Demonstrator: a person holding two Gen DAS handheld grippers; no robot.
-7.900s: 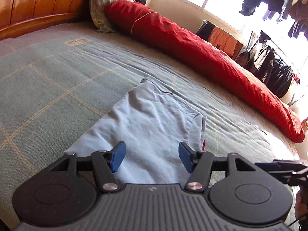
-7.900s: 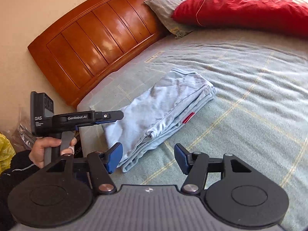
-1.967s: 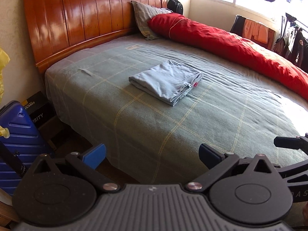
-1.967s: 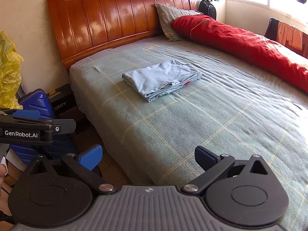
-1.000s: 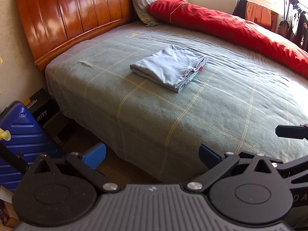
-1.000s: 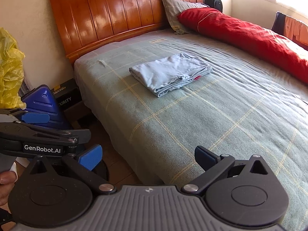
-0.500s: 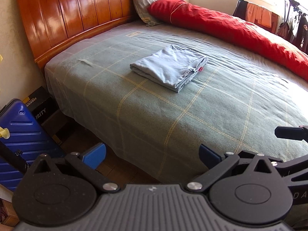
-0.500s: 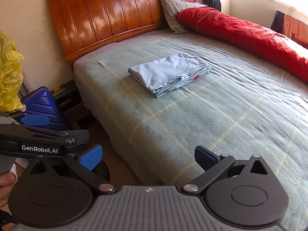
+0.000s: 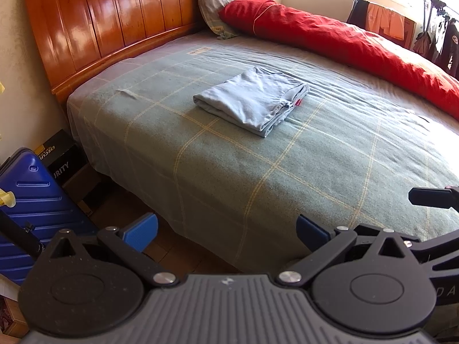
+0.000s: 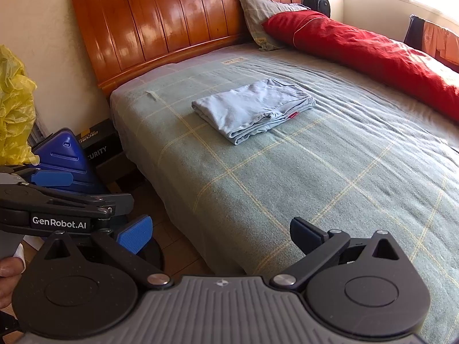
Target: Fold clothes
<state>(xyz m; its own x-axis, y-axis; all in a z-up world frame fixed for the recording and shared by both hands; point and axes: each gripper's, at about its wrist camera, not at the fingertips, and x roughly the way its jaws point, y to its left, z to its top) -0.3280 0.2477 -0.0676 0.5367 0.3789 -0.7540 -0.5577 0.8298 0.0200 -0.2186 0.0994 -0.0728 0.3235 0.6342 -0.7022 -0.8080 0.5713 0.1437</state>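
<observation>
From the left wrist, our left gripper (image 9: 226, 230), jaws spread and empty, has backed well off the folded garment (image 9: 252, 100) mid-bed. From the right wrist, our right gripper (image 10: 221, 233) likewise; folding looks finished.

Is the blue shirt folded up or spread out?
Folded. The shirt lies as a neat rectangle, layered edges showing, on the bed.

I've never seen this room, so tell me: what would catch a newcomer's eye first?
The long red duvet bunched along the bed's far side, next to the glossy wooden headboard. Then the folded light-blue garment lying alone on the green checked blanket, and up close both grippers, left and right, jaws wide open.
</observation>
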